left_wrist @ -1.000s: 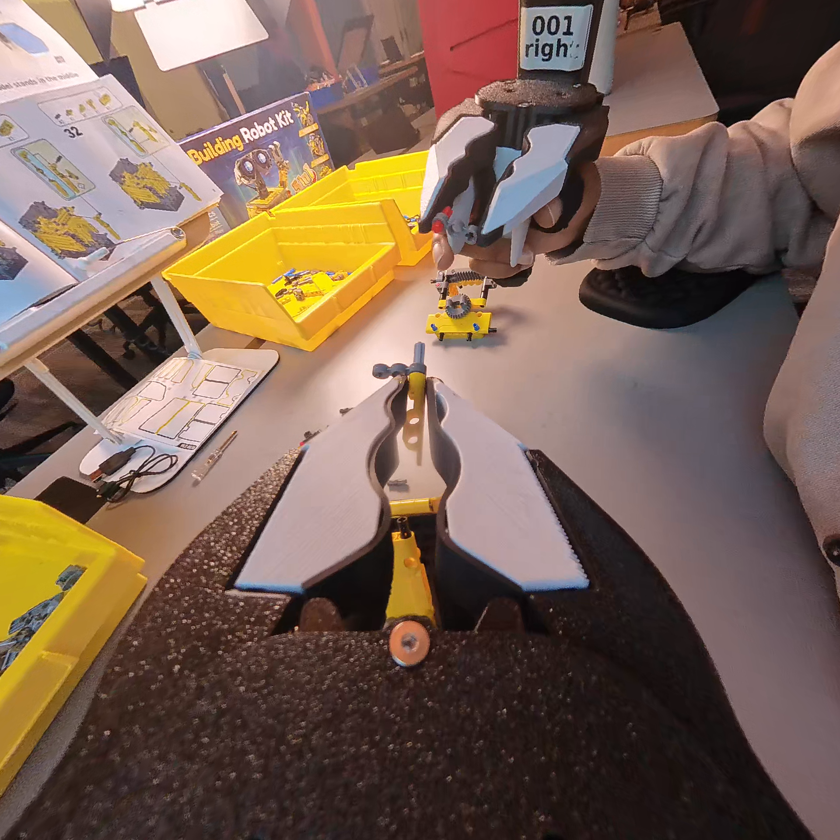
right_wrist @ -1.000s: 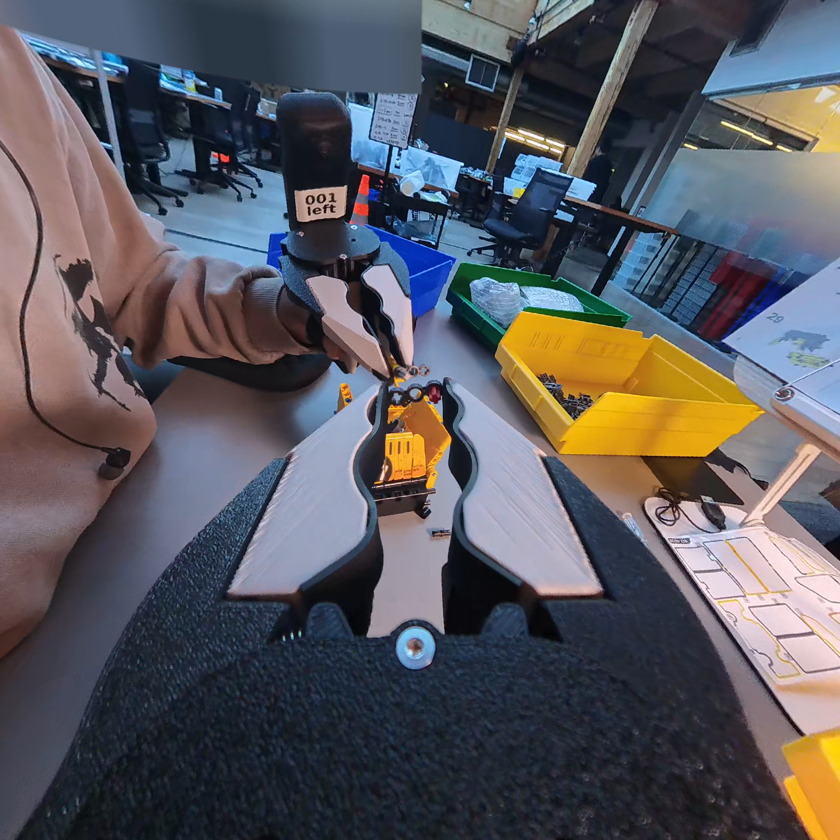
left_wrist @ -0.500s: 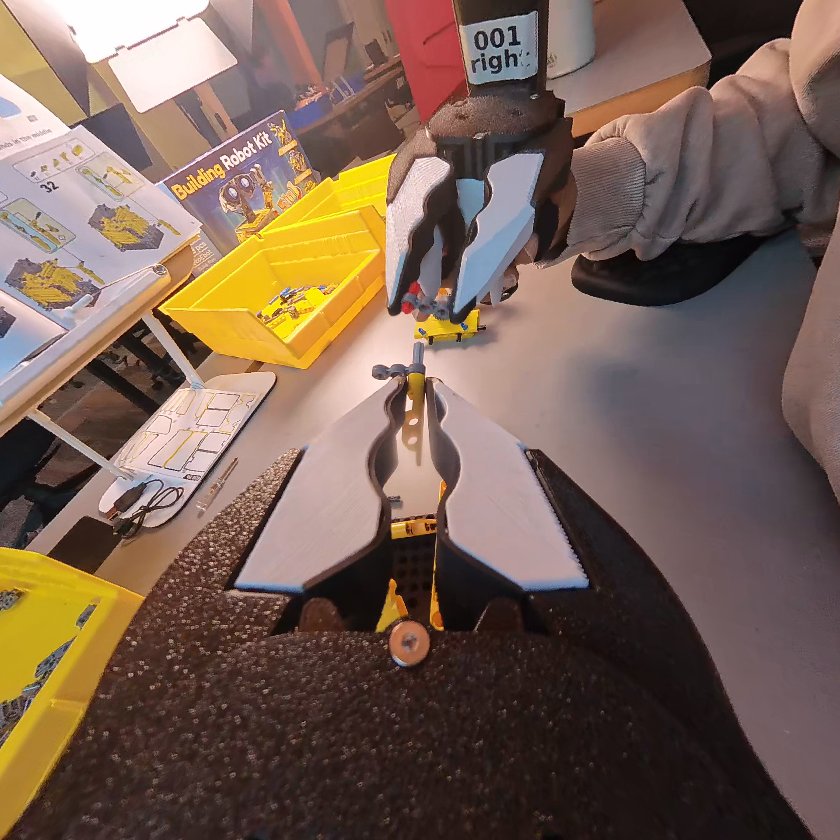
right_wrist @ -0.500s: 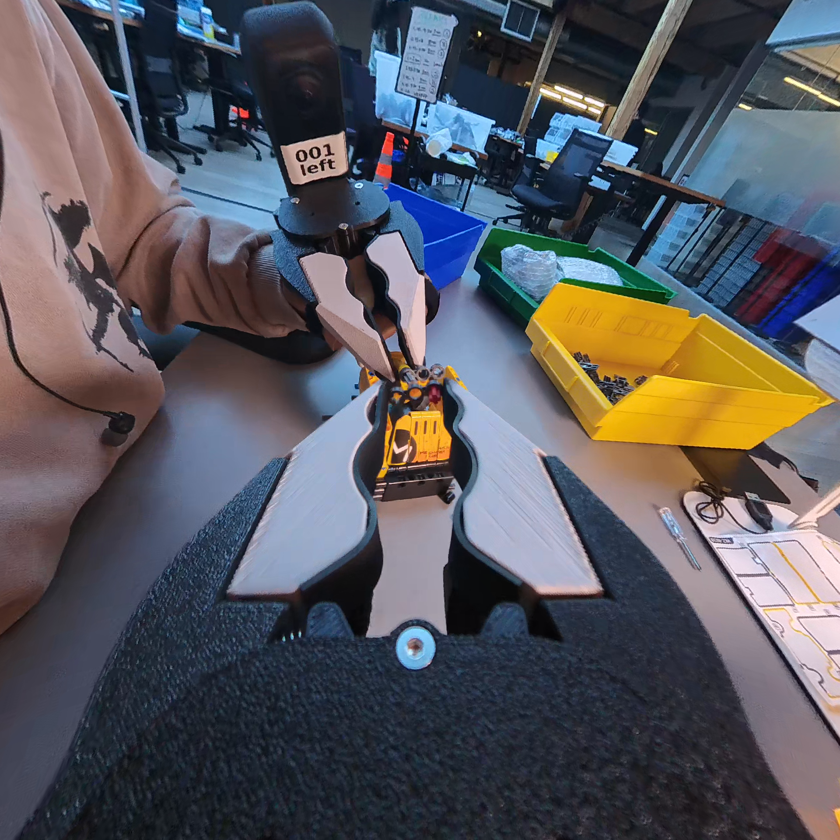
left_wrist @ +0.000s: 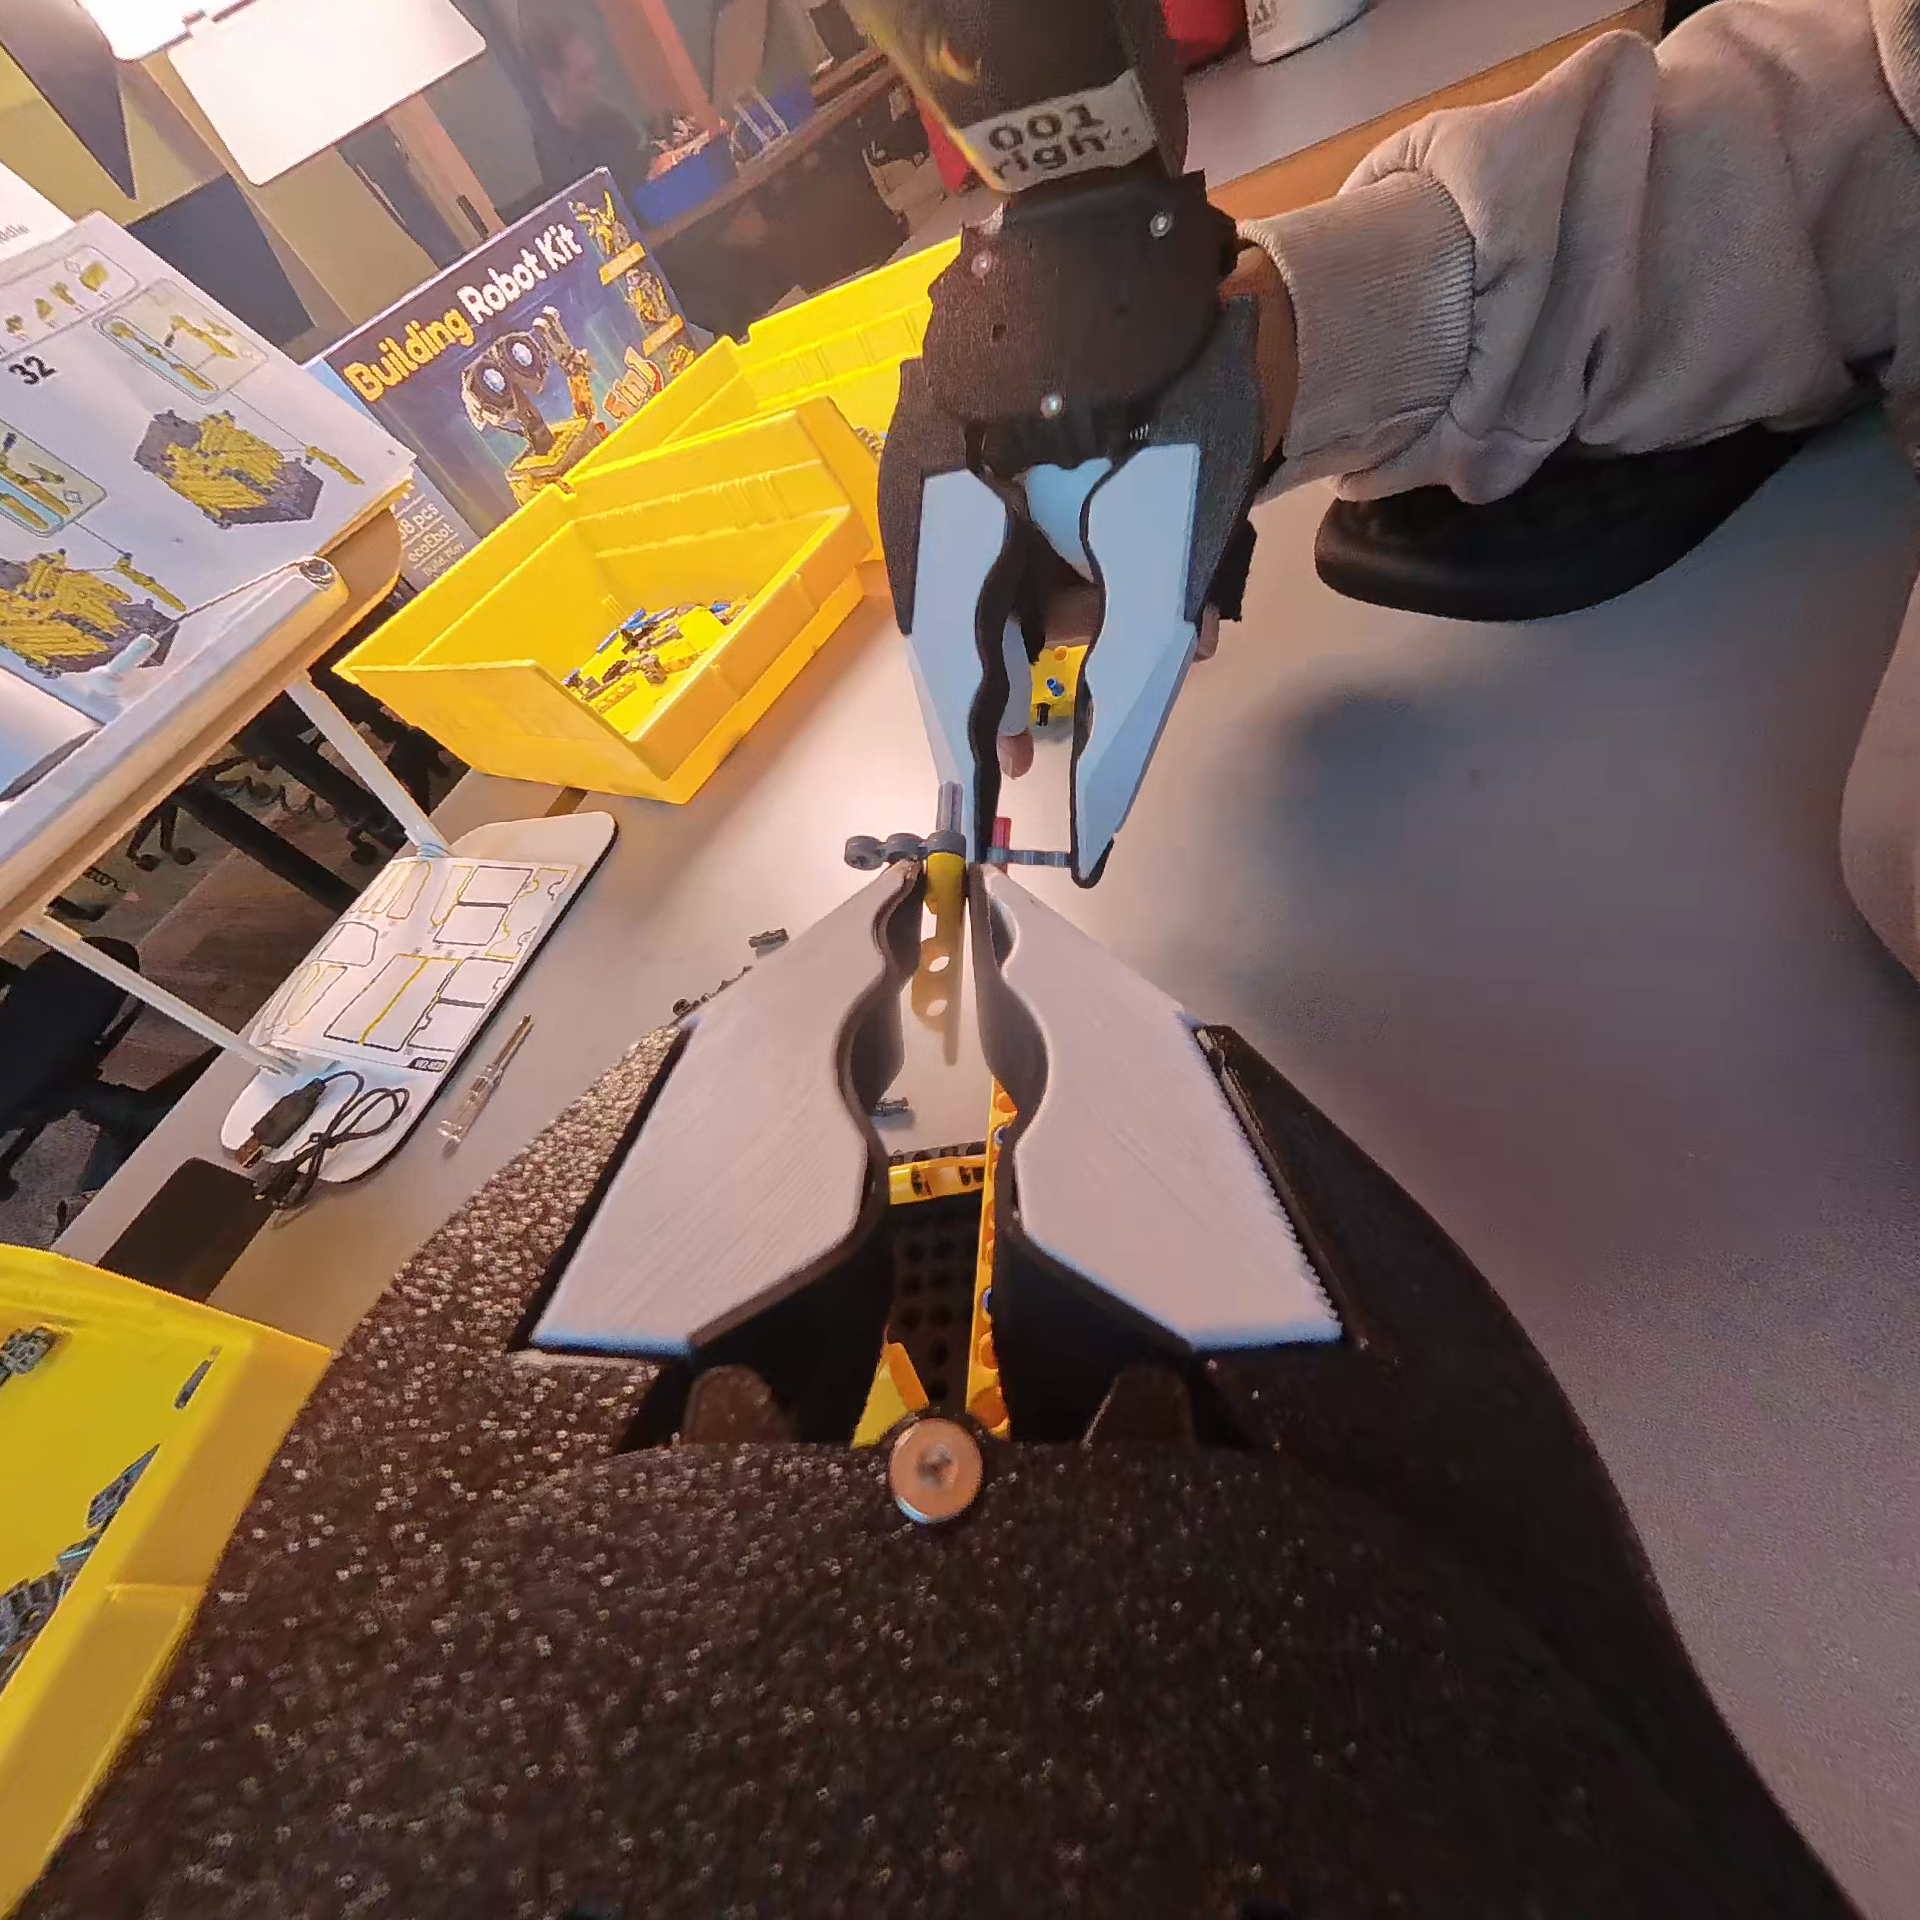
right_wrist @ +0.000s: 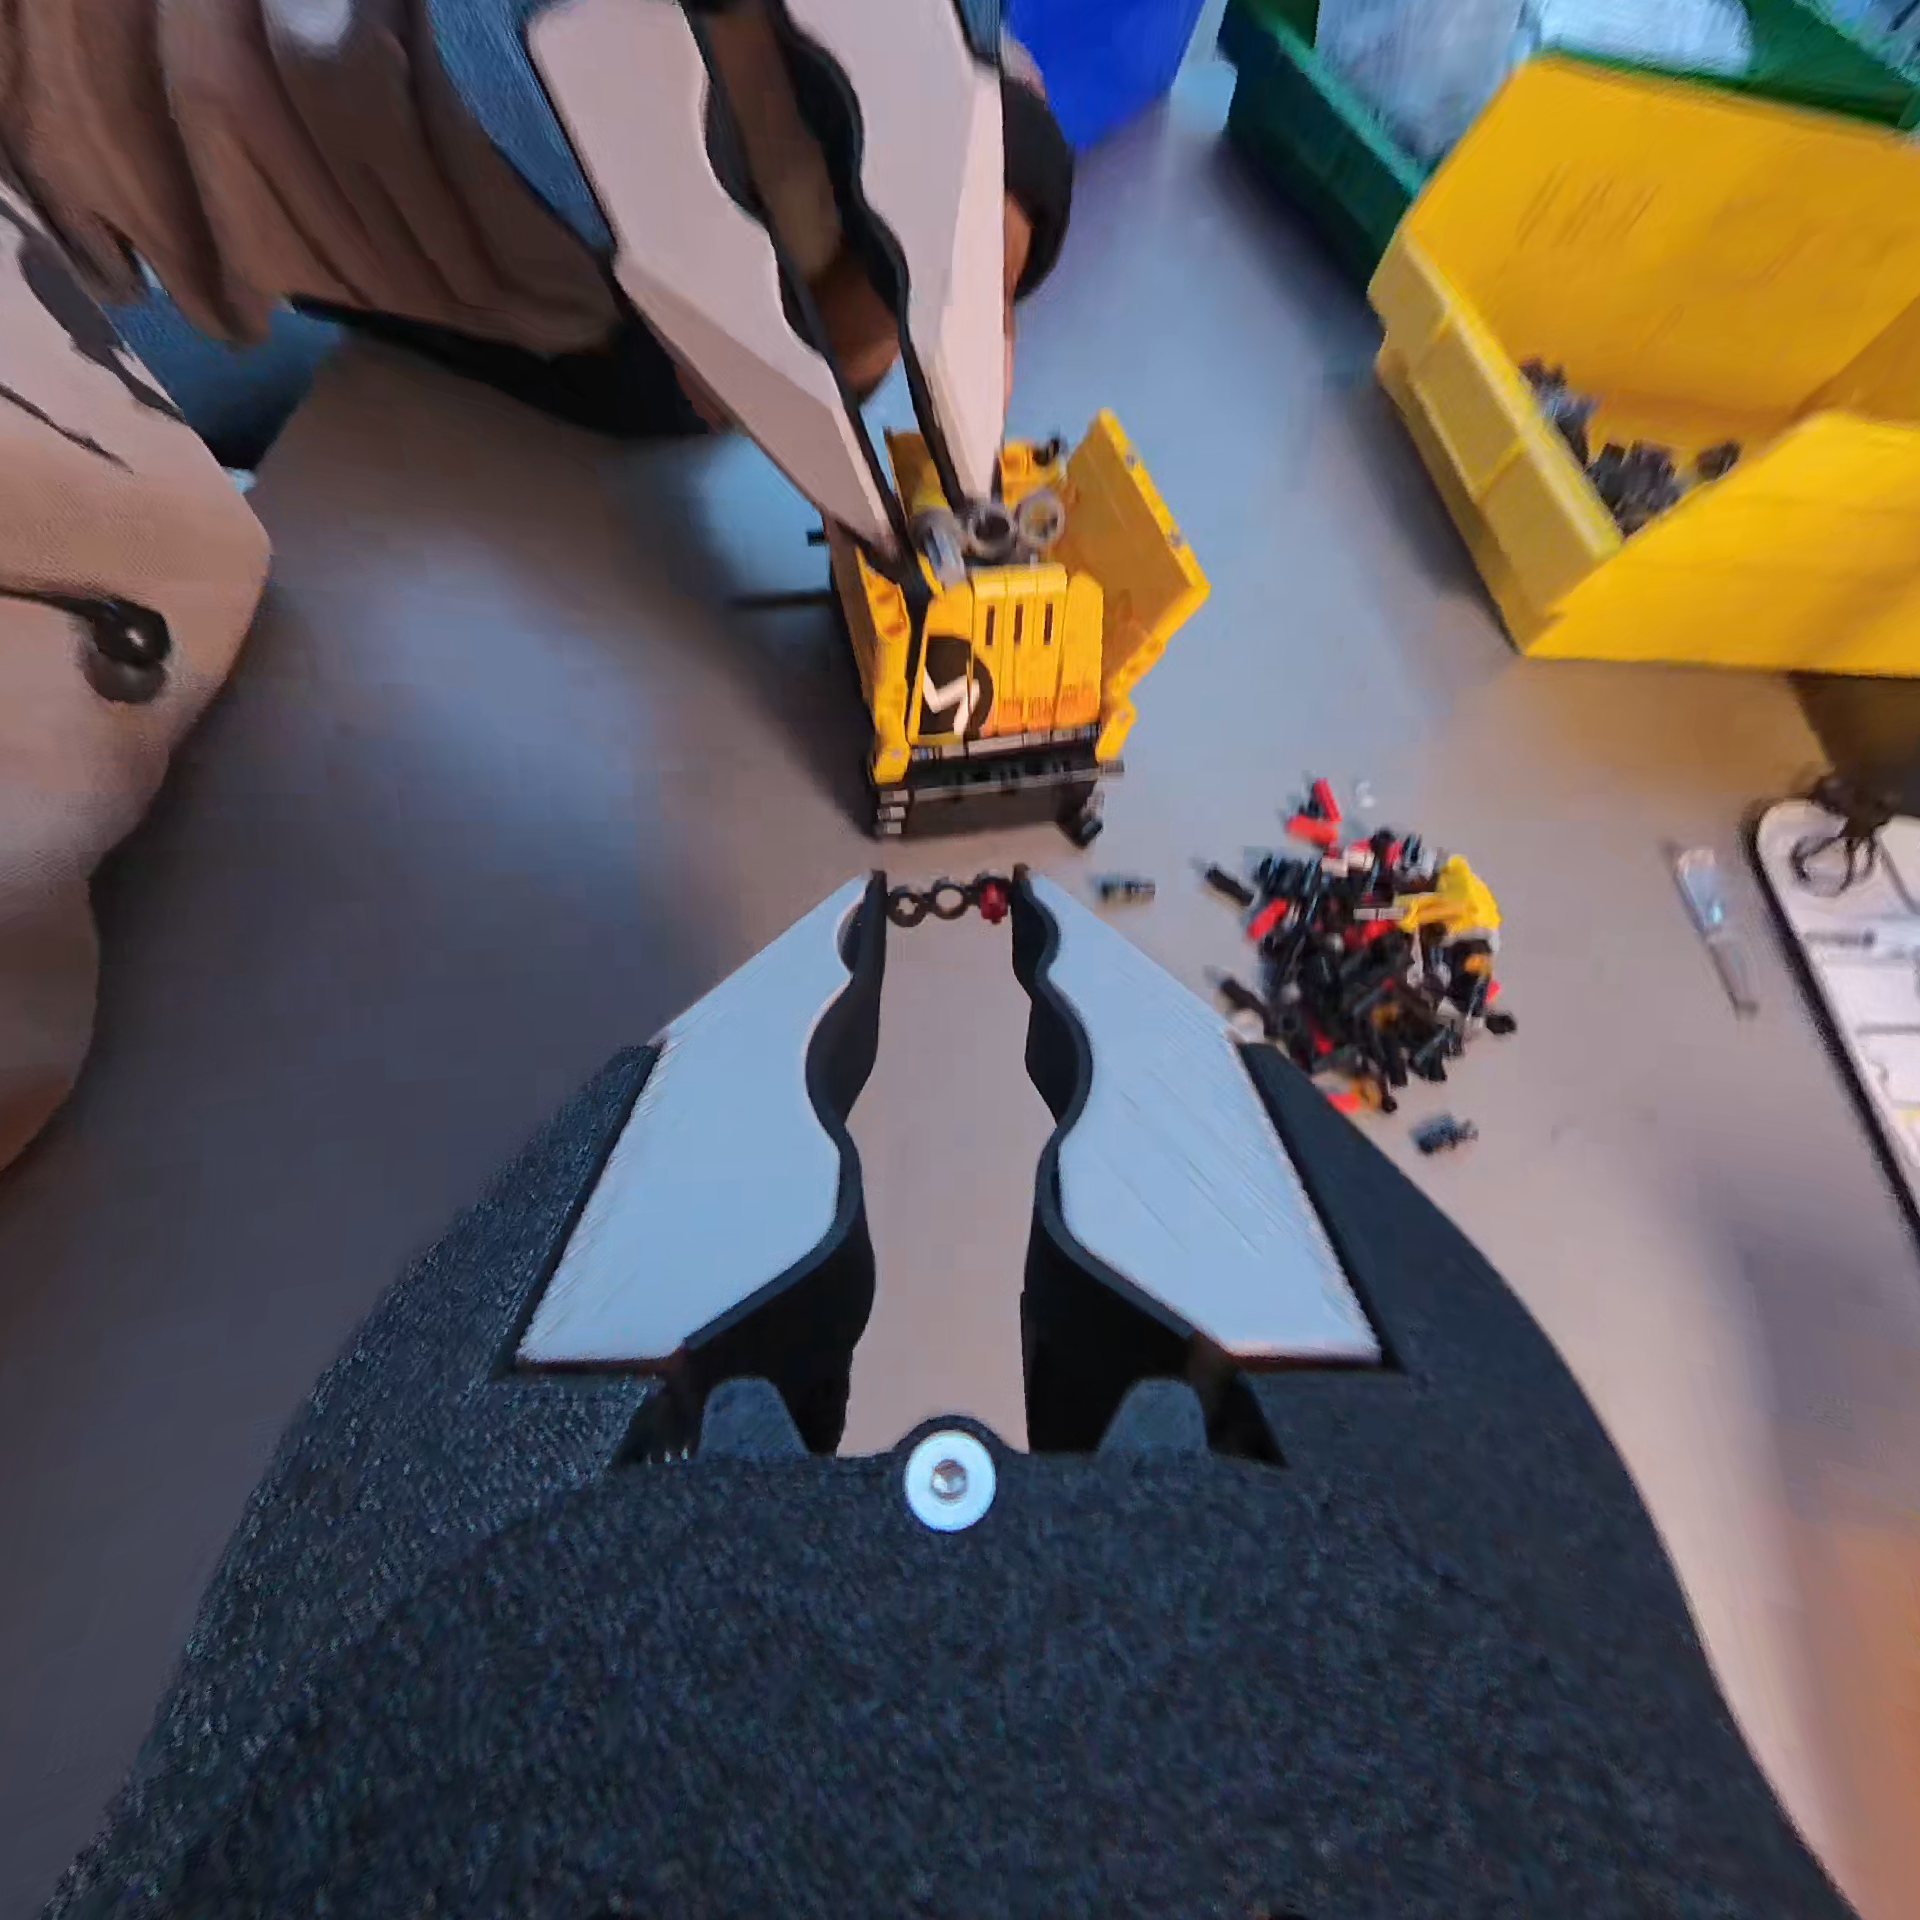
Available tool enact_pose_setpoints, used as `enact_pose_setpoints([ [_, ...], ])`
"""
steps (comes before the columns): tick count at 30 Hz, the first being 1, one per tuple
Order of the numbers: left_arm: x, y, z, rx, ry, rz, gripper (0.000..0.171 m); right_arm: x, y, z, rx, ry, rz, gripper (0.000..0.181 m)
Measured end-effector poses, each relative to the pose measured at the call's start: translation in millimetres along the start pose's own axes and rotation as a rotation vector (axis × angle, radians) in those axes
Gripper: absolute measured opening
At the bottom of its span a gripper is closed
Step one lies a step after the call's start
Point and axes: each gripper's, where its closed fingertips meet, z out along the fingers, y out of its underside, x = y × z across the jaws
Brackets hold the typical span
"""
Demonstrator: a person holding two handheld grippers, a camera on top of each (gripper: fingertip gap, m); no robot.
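Left wrist view: our left gripper (left_wrist: 943,878) is clamped narrow on a yellow beam assembly (left_wrist: 940,883); the right gripper (left_wrist: 1023,854) meets it at 12 o'clock.

Right wrist view: our right gripper pinches a black link with red pin (right_wrist: 948,900) between its tips; the yellow robot model (right_wrist: 1013,665) stands at 12 o'clock and a loose parts pile (right_wrist: 1361,961) lies at 2 o'clock on the grey table (right_wrist: 520,831).

Black grippers, white fingers (left_wrist: 1132,644), beige sleeves (left_wrist: 1558,260)

We find the right wrist view motion-blurred: the loose pile of small parts (right_wrist: 1361,982) cannot be sorted into kinds, and the dark pieces in the yellow bin (right_wrist: 1683,343) are indistinct. The left gripper (right_wrist: 925,509) is cut off by the top edge there. In the left wrist view, the yellow model (left_wrist: 940,1262) shows only as slivers behind the fingers (left_wrist: 748,1143); we cannot tell its form.
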Motion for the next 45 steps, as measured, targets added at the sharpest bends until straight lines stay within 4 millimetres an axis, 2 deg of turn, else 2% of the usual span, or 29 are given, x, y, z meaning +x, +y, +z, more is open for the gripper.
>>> enact_pose_setpoints([
  [2, 0, 0, 0, 0.001, 0.000, -0.003, 0.007, 3, 32, 1, -0.189, -0.004, 0.050, 0.022],
  [5, 1, 0, 2, -0.001, 0.007, 0.003, 0.007, -6, 71, -6, -0.419, -0.080, 0.140, 0.022],
  [12, 7, 2, -1, -0.008, 0.021, 0.018, 0.007, -4, 92, -20, -0.676, -0.115, 0.128, 0.023],
  [21, 4, 4, -14, 0.004, 0.012, -0.004, 0.007, -4, 94, -21, -0.705, -0.128, 0.121, 0.025],
  [27, 5, 5, -15, -0.003, 0.015, 0.004, 0.007, 2, 86, -25, -0.670, -0.104, 0.098, 0.025],
  [31, 5, 7, -14, -0.011, 0.016, 0.003, 0.007, 1, 78, -22, -0.638, -0.120, 0.038, 0.013],
  [37, 5, 9, -14, -0.016, 0.019, -0.004, 0.007, 2, 85, -18, -0.690, -0.119, -0.011, 0.003],
  [45, 5, 11, -13, -0.022, 0.022, -0.007, 0.007, 7, 81, -23, -0.689, -0.097, -0.032, 0.010],
])
